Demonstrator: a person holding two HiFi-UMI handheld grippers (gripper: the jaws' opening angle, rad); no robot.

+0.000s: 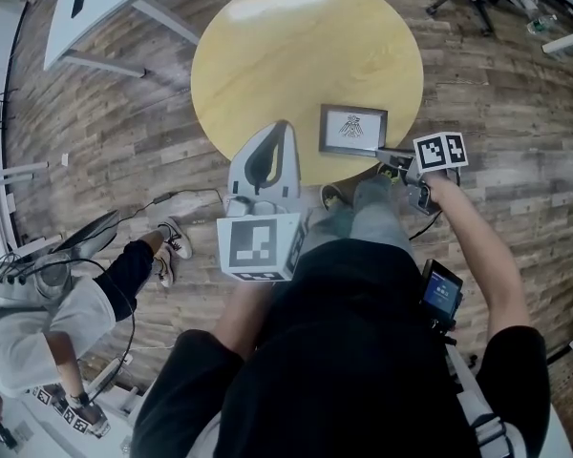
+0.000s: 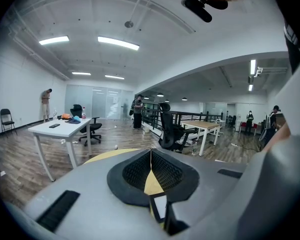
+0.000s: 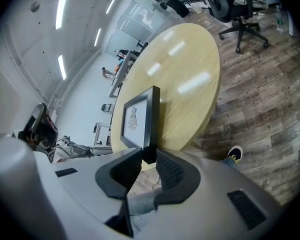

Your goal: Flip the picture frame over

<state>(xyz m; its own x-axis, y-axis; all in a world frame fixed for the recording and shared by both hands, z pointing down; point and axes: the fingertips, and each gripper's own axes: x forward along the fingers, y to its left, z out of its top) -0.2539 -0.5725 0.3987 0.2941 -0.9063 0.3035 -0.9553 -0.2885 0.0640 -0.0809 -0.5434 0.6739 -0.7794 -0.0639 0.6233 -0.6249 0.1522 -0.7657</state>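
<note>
Grips the picture frame point(image 1: 353, 130) by its lower right corner with the right gripper point(image 1: 389, 156), jaws partly closed and pressing on the dark moulding from both sides. Shows, in the right gripper view, as a frame edge wedged between the two black pads point(image 3: 124, 169), the white sheet and its small line drawing turned toward 9 o'clock.

Lies drawing side up in the head view, near the rim of the round yellow table point(image 1: 296, 55), at about 5 o'clock on the tabletop. Impossible to tell whether lifted clear of the wood or resting on it.

Holds the left gripper point(image 1: 283, 126) over the table's near edge at about 7 o'clock, off toward 9 o'clock from the frame and apart from it. In the left gripper view, jaws brought fully together, tips touching, nothing between them, only a sliver of yellow tabletop behind.

Elsewhere in the head view: a white desk point(image 1: 86, 8) at 11 o'clock on the wood-plank floor point(image 1: 516, 93), and a seated person point(image 1: 48, 332) at 8 o'clock.
</note>
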